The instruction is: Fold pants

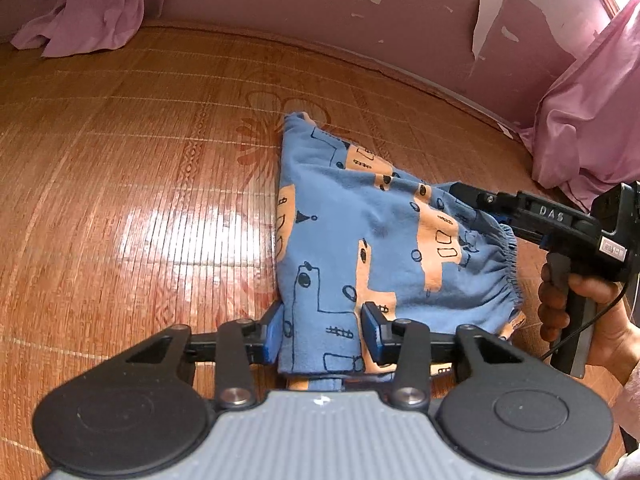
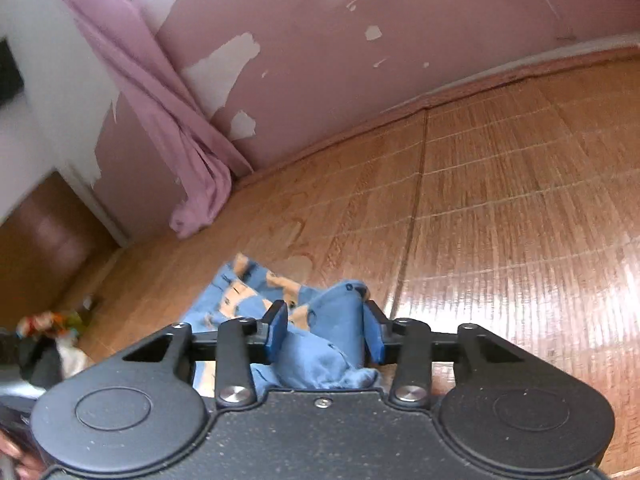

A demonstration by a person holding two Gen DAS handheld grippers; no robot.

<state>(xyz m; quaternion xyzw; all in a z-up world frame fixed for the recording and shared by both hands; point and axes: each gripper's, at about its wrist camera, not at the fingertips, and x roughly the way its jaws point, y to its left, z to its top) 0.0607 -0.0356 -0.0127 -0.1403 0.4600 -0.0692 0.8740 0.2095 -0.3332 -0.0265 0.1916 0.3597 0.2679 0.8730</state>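
The blue pants point(image 1: 352, 220) with orange prints lie partly raised over the bamboo mat point(image 1: 140, 200), their far corner pointing at the wall. My left gripper point(image 1: 322, 330) is shut on the near left edge, and cloth fills the gap between its blue pads. My right gripper point(image 1: 476, 202), held by a hand point(image 1: 560, 304), comes in from the right by the gathered waistband point(image 1: 512, 264). In the right wrist view, bunched blue cloth of the pants point(image 2: 328, 344) is pinched in the right gripper point(image 2: 326, 330). The cloth under both grippers is hidden.
A peeling pink wall point(image 1: 320, 4) borders the far side of the mat. Pink curtains hang at the left corner point(image 1: 88, 12) and on the right point(image 1: 592, 112). Small colourful items point(image 2: 48, 324) lie at the mat's edge in the right wrist view.
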